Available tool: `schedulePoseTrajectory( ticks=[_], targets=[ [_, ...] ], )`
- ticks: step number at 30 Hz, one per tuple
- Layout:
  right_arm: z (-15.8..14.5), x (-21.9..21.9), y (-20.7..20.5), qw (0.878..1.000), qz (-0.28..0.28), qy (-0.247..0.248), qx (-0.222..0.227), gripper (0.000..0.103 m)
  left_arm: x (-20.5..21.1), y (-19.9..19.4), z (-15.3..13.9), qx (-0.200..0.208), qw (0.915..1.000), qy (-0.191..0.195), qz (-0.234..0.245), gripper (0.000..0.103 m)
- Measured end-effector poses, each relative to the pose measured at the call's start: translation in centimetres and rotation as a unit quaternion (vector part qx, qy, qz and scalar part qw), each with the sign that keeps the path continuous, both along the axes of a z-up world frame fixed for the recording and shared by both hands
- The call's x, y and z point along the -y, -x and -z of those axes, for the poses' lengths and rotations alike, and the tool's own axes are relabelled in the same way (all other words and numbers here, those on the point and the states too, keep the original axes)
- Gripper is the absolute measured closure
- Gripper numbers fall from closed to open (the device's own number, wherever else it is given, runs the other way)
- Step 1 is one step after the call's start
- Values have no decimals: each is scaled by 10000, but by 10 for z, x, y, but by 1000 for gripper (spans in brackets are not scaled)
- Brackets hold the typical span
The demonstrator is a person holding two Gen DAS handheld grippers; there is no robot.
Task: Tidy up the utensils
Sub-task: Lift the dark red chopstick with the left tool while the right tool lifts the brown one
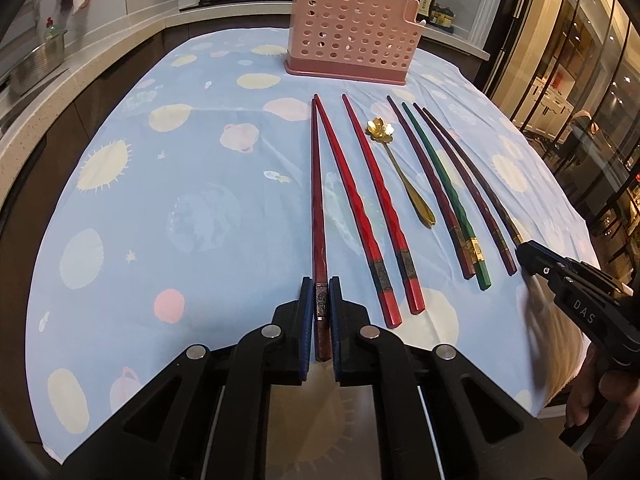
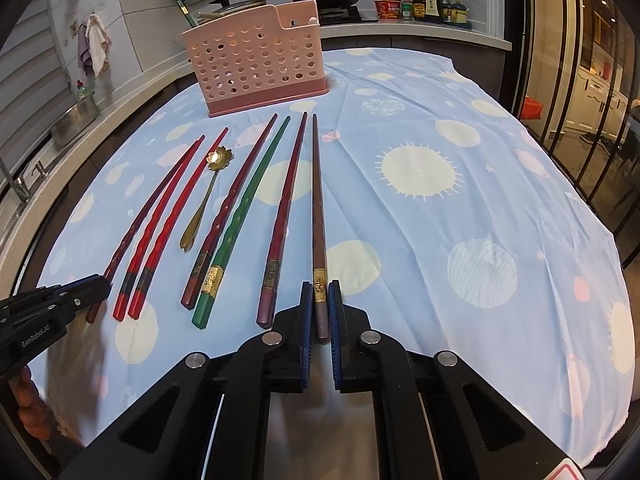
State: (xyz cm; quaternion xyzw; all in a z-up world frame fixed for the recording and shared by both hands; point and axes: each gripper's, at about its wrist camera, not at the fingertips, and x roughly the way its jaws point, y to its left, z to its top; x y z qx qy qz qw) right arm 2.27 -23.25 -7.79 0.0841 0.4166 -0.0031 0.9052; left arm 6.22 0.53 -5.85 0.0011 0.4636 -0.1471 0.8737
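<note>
Several chopsticks lie side by side on the blue cloth (image 1: 160, 200), thick ends toward me. My left gripper (image 1: 321, 292) is shut on the thick end of the leftmost dark red chopstick (image 1: 317, 208); it also shows in the right wrist view (image 2: 90, 290). My right gripper (image 2: 321, 292) is shut on the thick end of the rightmost brown chopstick (image 2: 318, 216); it shows at the right in the left wrist view (image 1: 524, 252). Two red chopsticks (image 1: 360, 200), a gold flower spoon (image 1: 400, 164), a green chopstick (image 1: 444, 188) and maroon ones lie between. The pink holder (image 1: 352, 32) stands at the far end.
A kitchen counter (image 1: 80, 68) with a stove and pans runs behind the table, with sauce bottles (image 2: 424, 0) at the back right. A metal pot (image 1: 36, 64) sits on the left counter. Glass cabinets (image 1: 580, 80) stand to the right.
</note>
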Motion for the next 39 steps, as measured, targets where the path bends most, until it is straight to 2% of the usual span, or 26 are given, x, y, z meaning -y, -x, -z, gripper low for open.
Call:
schedulePoseTrajectory(
  ticks=[7, 12, 18, 28, 39],
  targets=[
    [-9, -1, 6, 9999, -27, -27, 105, 96, -4, 3, -7, 46, 10000, 26, -28, 96],
    [-22, 0, 10, 9996, -34, -68, 267, 96, -8, 7, -23, 207, 9997, 94, -70, 96],
    [-44, 10, 12, 9981, 16, -303, 529, 96, -10, 7, -47, 557, 9983, 116, -91, 96],
    [-93, 24, 6, 9928, 79, -226, 1176, 96, -13, -5, -86, 1075, 9940, 151, -141, 96],
    [-137, 33, -13, 9846, 72, -199, 1734, 96, -10, -34, -139, 1683, 9853, 241, -190, 96]
  ],
)
